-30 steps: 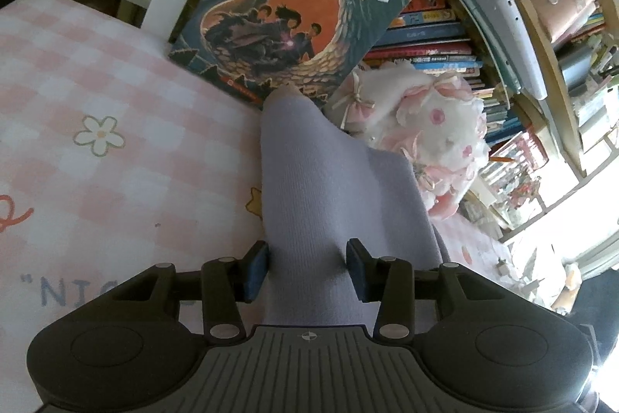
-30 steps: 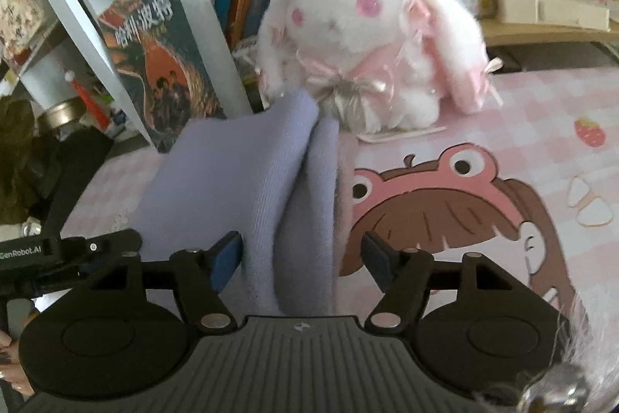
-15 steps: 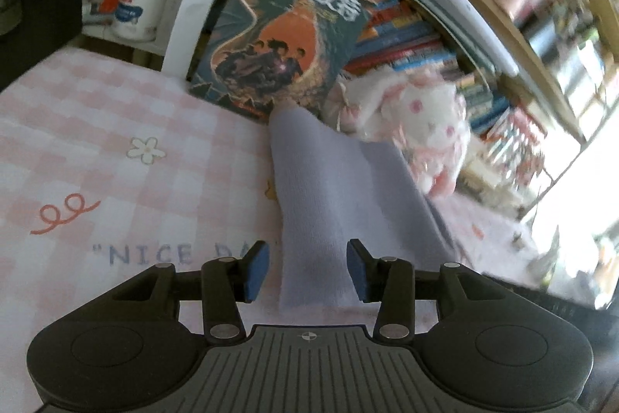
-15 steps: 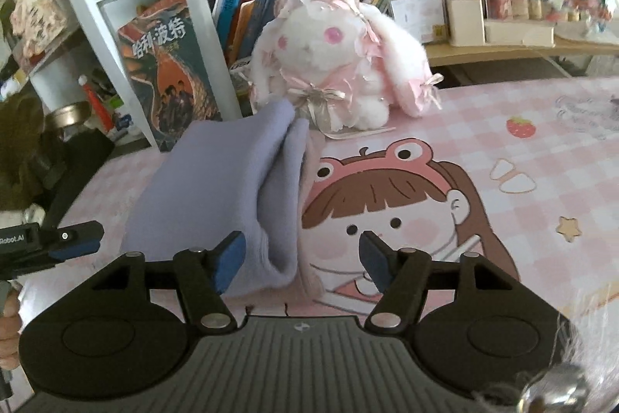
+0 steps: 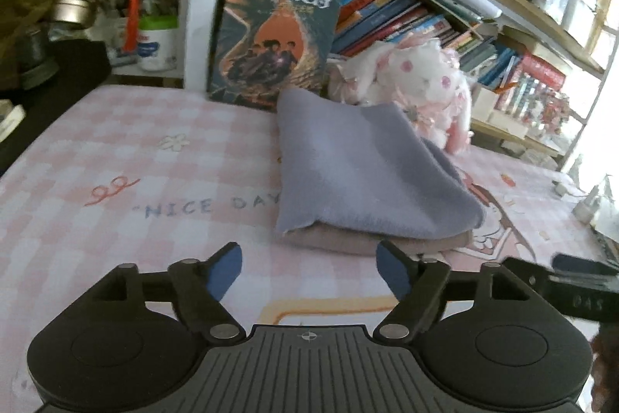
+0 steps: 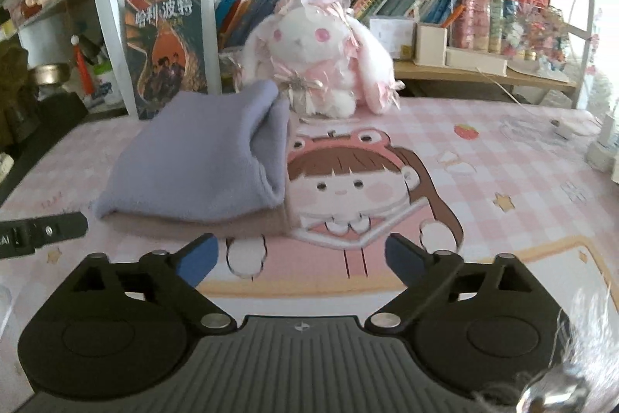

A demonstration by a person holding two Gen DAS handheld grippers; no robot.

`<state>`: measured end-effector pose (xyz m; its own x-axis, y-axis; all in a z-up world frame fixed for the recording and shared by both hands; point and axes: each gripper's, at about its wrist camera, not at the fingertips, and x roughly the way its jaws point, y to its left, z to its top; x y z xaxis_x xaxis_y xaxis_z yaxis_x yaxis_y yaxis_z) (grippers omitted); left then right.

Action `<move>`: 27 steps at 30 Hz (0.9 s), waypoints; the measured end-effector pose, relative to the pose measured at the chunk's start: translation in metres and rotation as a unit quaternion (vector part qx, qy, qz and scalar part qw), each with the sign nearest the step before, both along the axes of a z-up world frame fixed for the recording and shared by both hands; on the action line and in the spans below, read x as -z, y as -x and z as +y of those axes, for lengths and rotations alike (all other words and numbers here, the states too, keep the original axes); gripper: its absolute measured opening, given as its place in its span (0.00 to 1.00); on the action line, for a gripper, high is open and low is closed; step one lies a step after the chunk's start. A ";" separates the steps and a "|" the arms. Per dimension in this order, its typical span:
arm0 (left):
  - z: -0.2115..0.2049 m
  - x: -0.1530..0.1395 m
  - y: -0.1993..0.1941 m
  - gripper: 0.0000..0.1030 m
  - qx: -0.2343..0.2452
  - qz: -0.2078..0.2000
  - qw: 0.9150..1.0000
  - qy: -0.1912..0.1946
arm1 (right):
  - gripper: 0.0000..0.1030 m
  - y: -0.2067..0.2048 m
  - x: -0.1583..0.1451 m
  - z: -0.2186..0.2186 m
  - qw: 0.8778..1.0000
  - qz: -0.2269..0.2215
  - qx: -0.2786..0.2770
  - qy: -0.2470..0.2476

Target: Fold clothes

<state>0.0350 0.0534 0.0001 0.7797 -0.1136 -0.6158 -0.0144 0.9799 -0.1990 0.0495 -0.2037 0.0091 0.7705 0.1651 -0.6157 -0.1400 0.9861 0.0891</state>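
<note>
Both grippers are letting go! The left gripper (image 5: 309, 271) has its jaws opening, nothing between the blue pads (image 5: 224, 269), only the pink checked mat (image 5: 127, 142) below. The right gripper (image 6: 300, 264) is opening too, jaws bare. The folded lavender fleece garment (image 5: 359, 173) lies flat on the mat at twelve o'clock from the left gripper, apart from it, and at eleven o'clock from the right. The plush bunny (image 6: 317, 60) sits just behind the garment, a dragon-cover book (image 5: 274, 26) propped beside it.
</note>
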 end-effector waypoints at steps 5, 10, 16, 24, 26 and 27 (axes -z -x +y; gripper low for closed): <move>-0.006 0.007 0.015 0.81 -0.015 0.004 1.000 -0.025 | 0.98 0.022 0.009 0.002 1.000 0.008 0.011 0.005; -0.015 0.009 0.022 0.82 0.006 0.011 0.999 -0.039 | 0.98 0.038 0.018 0.005 1.000 0.020 0.018 0.009; -0.024 0.009 0.024 0.86 0.027 0.011 0.998 -0.053 | 0.99 0.041 0.016 0.005 1.000 0.006 0.027 0.014; -0.026 0.008 0.024 0.89 0.031 0.011 0.998 -0.057 | 0.99 0.041 0.013 0.001 0.999 -0.002 0.038 0.012; -0.027 0.008 0.023 0.89 0.031 0.012 0.998 -0.057 | 0.99 0.042 0.011 0.001 0.999 -0.006 0.039 0.012; -0.027 0.008 0.023 0.89 0.032 0.012 0.998 -0.057 | 1.00 0.042 0.011 0.000 0.999 -0.008 0.039 0.012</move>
